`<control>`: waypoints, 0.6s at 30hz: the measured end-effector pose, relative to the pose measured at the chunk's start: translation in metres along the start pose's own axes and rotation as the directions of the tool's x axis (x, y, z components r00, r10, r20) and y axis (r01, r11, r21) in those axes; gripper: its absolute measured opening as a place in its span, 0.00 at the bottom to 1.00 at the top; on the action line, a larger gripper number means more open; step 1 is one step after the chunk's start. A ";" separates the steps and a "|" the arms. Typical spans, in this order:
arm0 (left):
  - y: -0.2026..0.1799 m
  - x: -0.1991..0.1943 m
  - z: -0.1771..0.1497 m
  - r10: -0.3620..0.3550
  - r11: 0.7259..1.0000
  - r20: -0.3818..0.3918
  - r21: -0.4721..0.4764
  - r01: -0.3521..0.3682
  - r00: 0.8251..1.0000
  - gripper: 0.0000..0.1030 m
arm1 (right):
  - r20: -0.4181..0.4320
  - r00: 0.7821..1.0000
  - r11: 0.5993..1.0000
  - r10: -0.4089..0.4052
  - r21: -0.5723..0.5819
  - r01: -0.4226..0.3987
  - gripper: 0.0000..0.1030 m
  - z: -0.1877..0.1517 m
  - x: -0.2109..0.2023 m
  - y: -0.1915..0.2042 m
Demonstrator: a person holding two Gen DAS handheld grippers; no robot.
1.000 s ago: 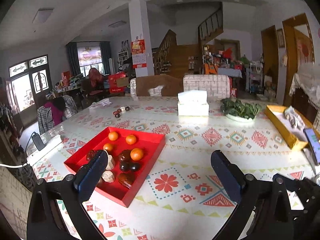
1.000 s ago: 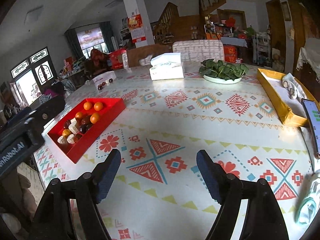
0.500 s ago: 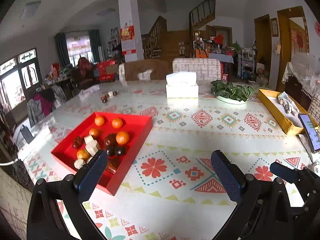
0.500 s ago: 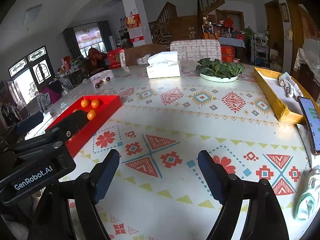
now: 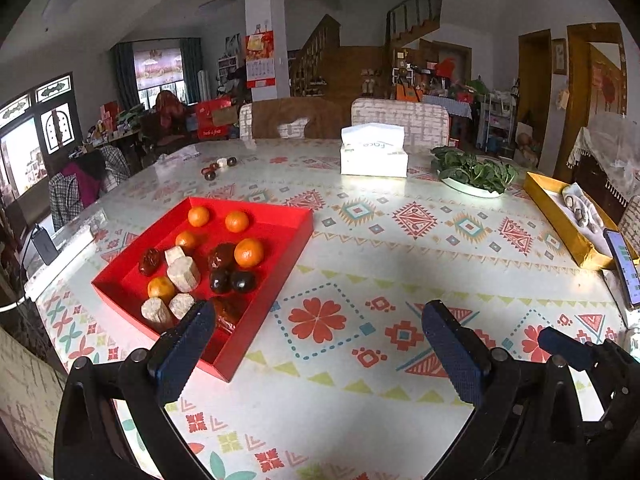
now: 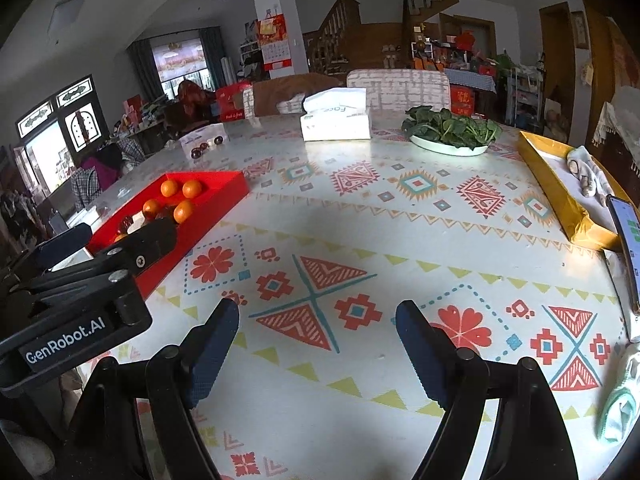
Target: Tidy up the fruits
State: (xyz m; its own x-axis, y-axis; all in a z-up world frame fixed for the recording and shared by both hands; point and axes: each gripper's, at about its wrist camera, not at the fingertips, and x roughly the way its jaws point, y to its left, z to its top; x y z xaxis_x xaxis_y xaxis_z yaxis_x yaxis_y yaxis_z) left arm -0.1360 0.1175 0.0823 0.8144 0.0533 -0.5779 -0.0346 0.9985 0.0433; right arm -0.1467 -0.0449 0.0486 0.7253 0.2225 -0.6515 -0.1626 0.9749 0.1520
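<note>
Big table (image 5: 360,240) with a loud geometric-and-flower cloth. Red tray (image 5: 280,216) off toward the left side, loaded with small oranges (image 5: 249,252), a few dark glossy fruits (image 5: 242,281) and some pale chunky pieces (image 5: 183,273), all mixed together. Left gripper (image 5: 316,344) hanging low just beside the tray's near corner, jaws spread wide, nothing between them but tablecloth; left finger (image 5: 186,344) overlapping the tray's near edge in its own view, can't tell if actually touching. Right gripper (image 6: 316,344) over the bare middle of the table, well apart from the tray, also gaping wide and holding nothing. From the right wrist view, the left tool's black body with white lettering blocking part of the tray. Further back: a white tissue box (image 5: 374,154), a plate of leafy greens (image 5: 474,174), a few more dark fruits (image 5: 218,166) loose on the cloth. Yellow tray (image 5: 560,220) along the right edge with something pale in it, phone (image 5: 624,268) propped right next to it.
</note>
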 end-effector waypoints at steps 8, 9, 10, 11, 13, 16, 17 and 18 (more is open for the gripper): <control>0.011 0.007 -0.003 -0.005 1.000 -0.020 -0.022 0.005 1.000 1.00 | -0.024 1.000 1.000 -0.003 -0.019 0.003 0.83 -0.002 0.008 0.010; 0.012 0.008 -0.003 -0.005 1.000 -0.021 -0.025 0.005 1.000 1.00 | -0.026 1.000 1.000 -0.004 -0.022 0.004 0.83 -0.002 0.009 0.011; 0.014 0.009 -0.003 -0.004 1.000 -0.024 -0.028 0.004 1.000 1.00 | -0.029 1.000 1.000 -0.005 -0.025 0.004 0.83 -0.002 0.009 0.012; 0.016 0.009 -0.004 -0.003 0.999 -0.026 -0.032 0.002 1.000 1.00 | -0.031 1.000 1.000 -0.006 -0.027 0.005 0.83 -0.002 0.010 0.013; 0.019 0.011 -0.005 -0.001 0.999 -0.029 -0.037 0.000 1.000 1.00 | -0.037 0.999 0.999 -0.009 -0.035 0.007 0.83 -0.002 0.013 0.017; 0.025 0.013 -0.006 0.003 0.999 -0.034 -0.047 -0.004 0.999 1.00 | -0.045 0.999 0.999 -0.011 -0.047 0.009 0.83 -0.002 0.015 0.022; 0.028 0.013 -0.007 0.006 0.999 -0.034 -0.050 -0.007 0.999 1.00 | -0.047 0.999 0.999 -0.011 -0.051 0.009 0.83 -0.003 0.016 0.024; 0.030 0.014 -0.007 0.007 0.999 -0.035 -0.054 -0.009 0.999 1.00 | -0.049 0.999 0.998 -0.011 -0.056 0.009 0.83 -0.003 0.017 0.027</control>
State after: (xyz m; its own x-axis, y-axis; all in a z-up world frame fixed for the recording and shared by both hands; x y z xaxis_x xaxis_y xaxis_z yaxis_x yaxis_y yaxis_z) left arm -0.1296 0.1486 0.0698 0.7935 0.0609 -0.6055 -0.0729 0.9973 0.0047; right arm -0.1407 -0.0151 0.0398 0.6934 0.2114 -0.6888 -0.1938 0.9755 0.1043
